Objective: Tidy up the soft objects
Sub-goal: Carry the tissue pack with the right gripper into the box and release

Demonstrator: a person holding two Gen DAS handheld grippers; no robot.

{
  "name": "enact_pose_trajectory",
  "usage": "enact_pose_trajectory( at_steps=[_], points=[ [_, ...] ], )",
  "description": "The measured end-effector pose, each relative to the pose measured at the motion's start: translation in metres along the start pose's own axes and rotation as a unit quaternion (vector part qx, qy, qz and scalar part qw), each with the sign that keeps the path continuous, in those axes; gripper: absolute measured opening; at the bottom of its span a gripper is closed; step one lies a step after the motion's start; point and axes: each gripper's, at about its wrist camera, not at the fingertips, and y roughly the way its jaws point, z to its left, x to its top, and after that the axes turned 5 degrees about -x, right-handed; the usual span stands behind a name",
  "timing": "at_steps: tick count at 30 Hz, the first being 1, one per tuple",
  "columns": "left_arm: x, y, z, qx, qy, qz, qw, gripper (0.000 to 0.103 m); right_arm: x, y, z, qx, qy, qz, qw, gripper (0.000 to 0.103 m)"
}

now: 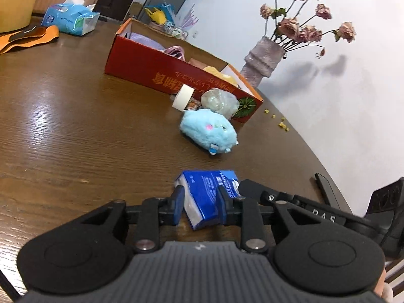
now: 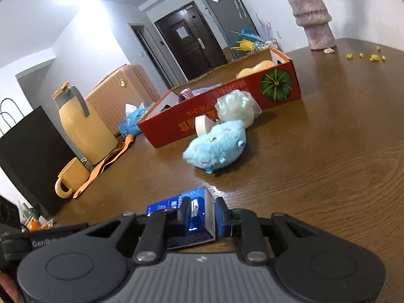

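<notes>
Resting on the table (image 1: 75, 126), blue tissue pack (image 1: 207, 197), clamped between both left gripper (image 1: 199, 207) and right gripper (image 2: 202, 217). Farther: blue plush toy (image 1: 209, 131), tape roll (image 1: 183, 97), bagged item (image 1: 219, 101), red box (image 1: 156, 75).

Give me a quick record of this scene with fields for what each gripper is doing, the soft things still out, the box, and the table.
left gripper: shut on blue tissue pack
right gripper: shut on the same pack, other end
pack: lying low at the wooden table
soft things out: blue plush toy; bagged white puff against the red box
also there: tape roll
box: open, with yellow and purple items inside
</notes>
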Motion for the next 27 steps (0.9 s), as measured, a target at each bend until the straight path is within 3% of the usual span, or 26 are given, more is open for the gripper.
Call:
enact_pose_trajectory(
  at_steps=[4, 9, 12, 15, 18, 22, 25, 27],
  points=[
    [-0.001, 0.006, 0.001, -0.003, -0.004, 0.012, 0.9999, 0.024, 0.000, 0.008, -0.003, 0.006, 0.015, 0.011, 1.000, 0.021],
    [0.014, 0.001, -0.008, -0.005, 0.006, -0.017, 0.9998, 0.018, 0.004, 0.005, -0.003, 0.011, 0.023, 0.011, 1.000, 0.018],
    [0.063, 0.007, -0.022, -0.022, 0.040, -0.051, 0.9976, 0.018, 0.032, -0.004, 0.010, 0.014, -0.009, -0.031, 0.999, 0.018],
    [0.135, 0.031, -0.029, -0.029, 0.060, -0.074, 0.9950, 0.018, 0.090, 0.006, 0.026, 0.003, -0.063, -0.074, 0.995, 0.018],
    [0.203, 0.072, -0.019, -0.024, 0.059, -0.077, 0.9950, 0.018, 0.160, 0.049, 0.031, -0.003, -0.087, -0.076, 0.993, 0.019],
    [0.266, 0.150, 0.015, 0.011, 0.004, -0.040, 0.9991, 0.017, 0.236, 0.129, 0.021, -0.022, -0.071, -0.038, 0.996, 0.017],
    [0.288, 0.203, 0.036, 0.051, -0.017, -0.003, 0.9986, 0.017, 0.270, 0.196, 0.013, -0.057, -0.064, 0.001, 0.996, 0.017],
    [0.296, 0.234, 0.047, 0.074, -0.007, 0.023, 0.9970, 0.017, 0.282, 0.240, 0.003, -0.074, -0.054, 0.037, 0.995, 0.017]
  ],
)
